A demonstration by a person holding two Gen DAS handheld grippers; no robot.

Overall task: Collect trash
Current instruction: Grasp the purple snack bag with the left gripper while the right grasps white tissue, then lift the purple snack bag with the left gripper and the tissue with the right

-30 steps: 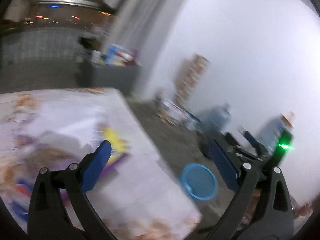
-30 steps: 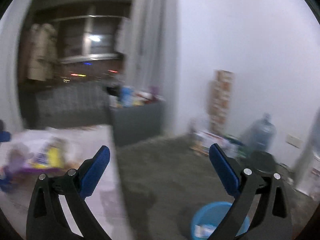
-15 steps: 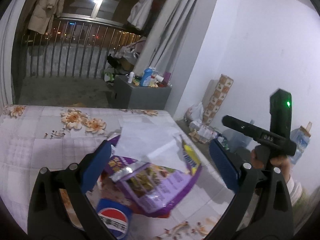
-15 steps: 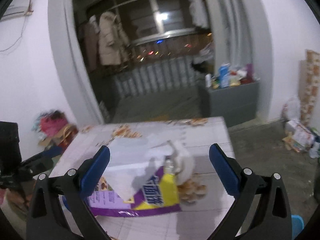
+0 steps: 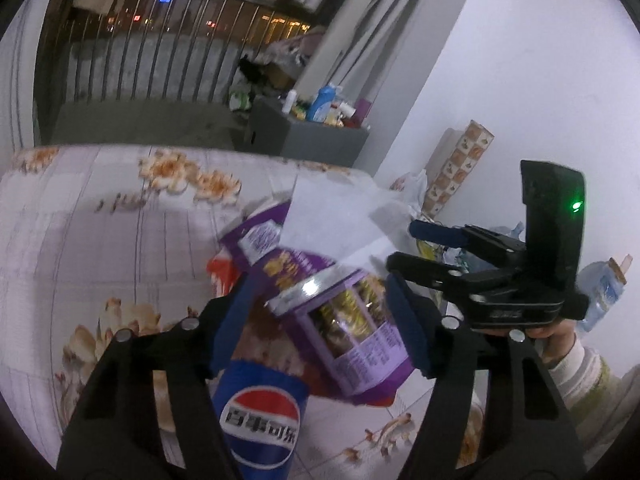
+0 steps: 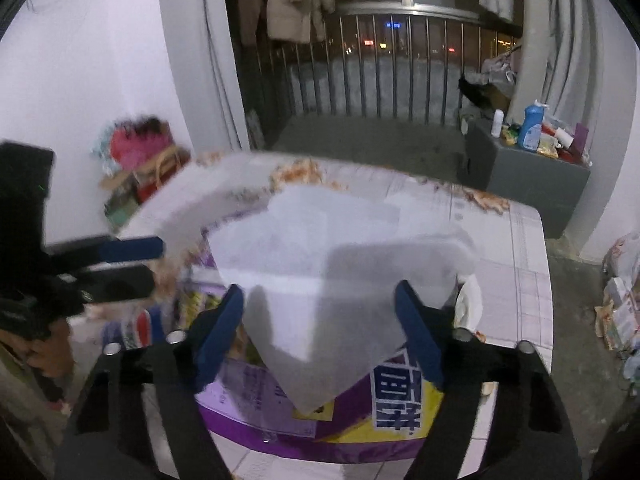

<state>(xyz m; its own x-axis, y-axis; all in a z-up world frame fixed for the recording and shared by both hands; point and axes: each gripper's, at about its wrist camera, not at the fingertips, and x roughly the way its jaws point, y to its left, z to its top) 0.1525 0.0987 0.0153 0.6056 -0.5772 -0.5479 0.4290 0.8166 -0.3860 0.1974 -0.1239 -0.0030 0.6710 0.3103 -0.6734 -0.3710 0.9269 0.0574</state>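
A pile of trash lies on the floral-clothed table (image 5: 100, 240). It holds a purple snack bag (image 5: 352, 340), a white paper sheet (image 5: 332, 216), a blue Pepsi cup (image 5: 260, 412) and an orange wrapper (image 5: 218, 276). My left gripper (image 5: 320, 284) straddles the purple bag's upper end, its jaws closing, with no firm pinch visible. My right gripper (image 6: 318, 332) hovers over the white paper (image 6: 332, 264), which covers the purple bag (image 6: 320, 408). Its jaws are closing with the paper between them. Each gripper shows in the other's view: the right one (image 5: 416, 246), the left one (image 6: 156, 264).
A grey cabinet (image 6: 532, 188) with bottles stands behind the table by the balcony railing (image 6: 380, 72). Bags and boxes lie on the floor at the left wall (image 6: 140, 168) and at the right (image 6: 620, 304). A water jug (image 5: 604, 284) stands by the white wall.
Both grippers swung away from the floor and the blue basin to the table and came in over the trash pile. Both pairs of jaws have narrowed.
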